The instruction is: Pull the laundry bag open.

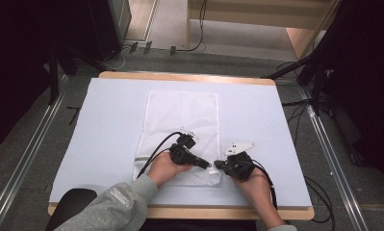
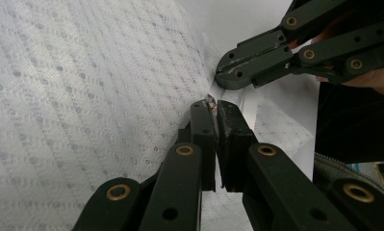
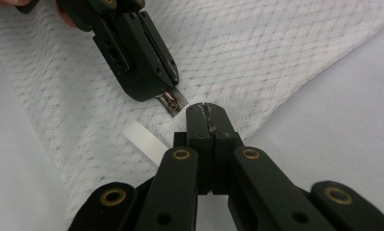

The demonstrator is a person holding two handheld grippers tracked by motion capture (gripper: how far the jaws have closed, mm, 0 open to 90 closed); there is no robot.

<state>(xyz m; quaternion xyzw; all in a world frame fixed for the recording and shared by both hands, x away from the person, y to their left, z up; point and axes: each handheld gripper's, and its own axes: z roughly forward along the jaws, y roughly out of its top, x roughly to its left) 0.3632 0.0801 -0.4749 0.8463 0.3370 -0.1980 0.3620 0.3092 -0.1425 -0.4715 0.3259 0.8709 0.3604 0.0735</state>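
High view: white mesh bag lies flat on the pale sheet covering the table, long side running away from the person, near edge toward the table front. Both grippers meet at the bag's near right corner, tips almost touching. Left gripper reaches in from the left across the bag's lower part, held in the left hand, grey sleeve behind it; right gripper comes from the right, right hand below it, its grey plate on top. Left gripper view: jaws together on a small metal zip pull at the bag's edge — the pull pokes out just past the tips. Mesh takes up the left of the frame; the right gripper sits just above and to the right of the pull, jaws closed, at the bag's seam. Right gripper view: its jaws are pressed together at the bag's edge; whether they pinch fabric I cannot tell — the tips hide the contact. A white tape tab sticks out of the bag just left of them. The left gripper enters from upper left, clamped on the zip pull, which lies just beside the right jaws' tips.
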